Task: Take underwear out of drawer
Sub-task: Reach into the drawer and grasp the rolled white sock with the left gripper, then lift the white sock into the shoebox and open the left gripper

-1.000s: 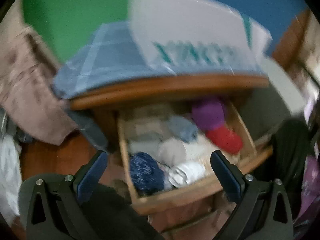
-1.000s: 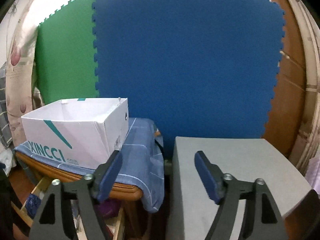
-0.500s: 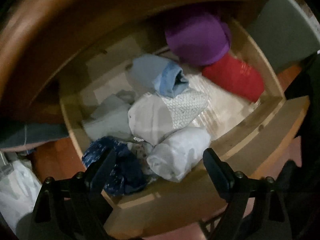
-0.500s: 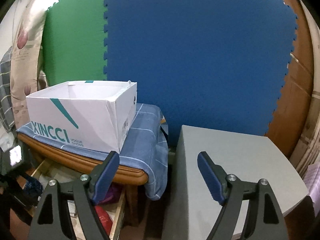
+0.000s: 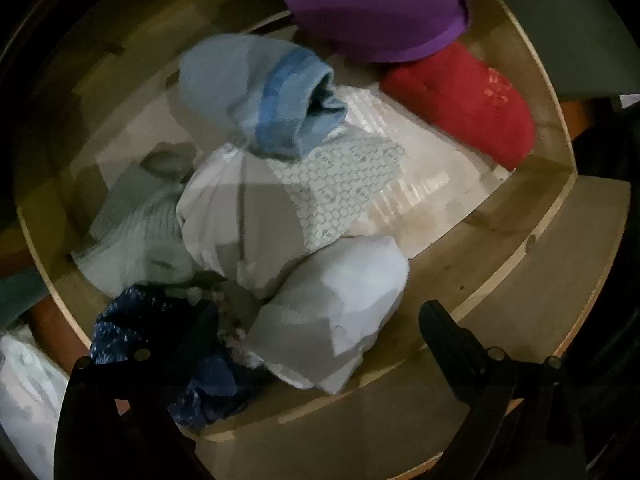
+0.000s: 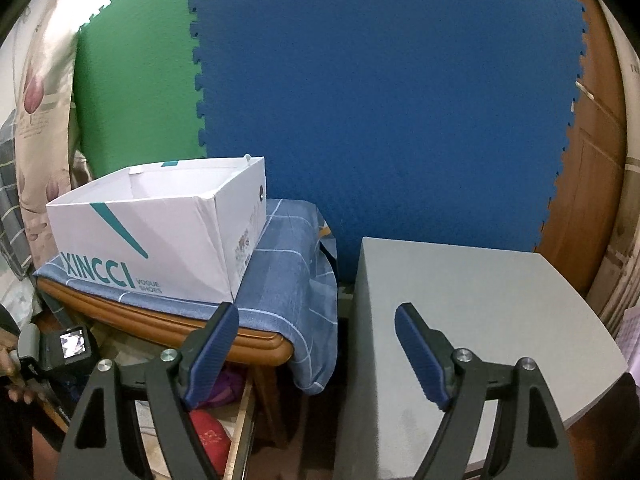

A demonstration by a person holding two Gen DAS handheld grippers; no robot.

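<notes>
The left gripper (image 5: 320, 320) points steeply down into the open drawer (image 5: 532, 240), its jaws opening, spread to either side of a pale rolled bundle of underwear (image 5: 332, 312) at the drawer's front edge; the pads do not press on it. Further rolled pieces fill the drawer behind that bundle: light blue (image 5: 256, 92), purple (image 5: 372, 4), red (image 5: 464, 100). The right gripper (image 6: 316, 356) is held nearly level, above and to the right of the drawer, jaws apart and empty, facing a blue mat (image 6: 380, 100)
</notes>
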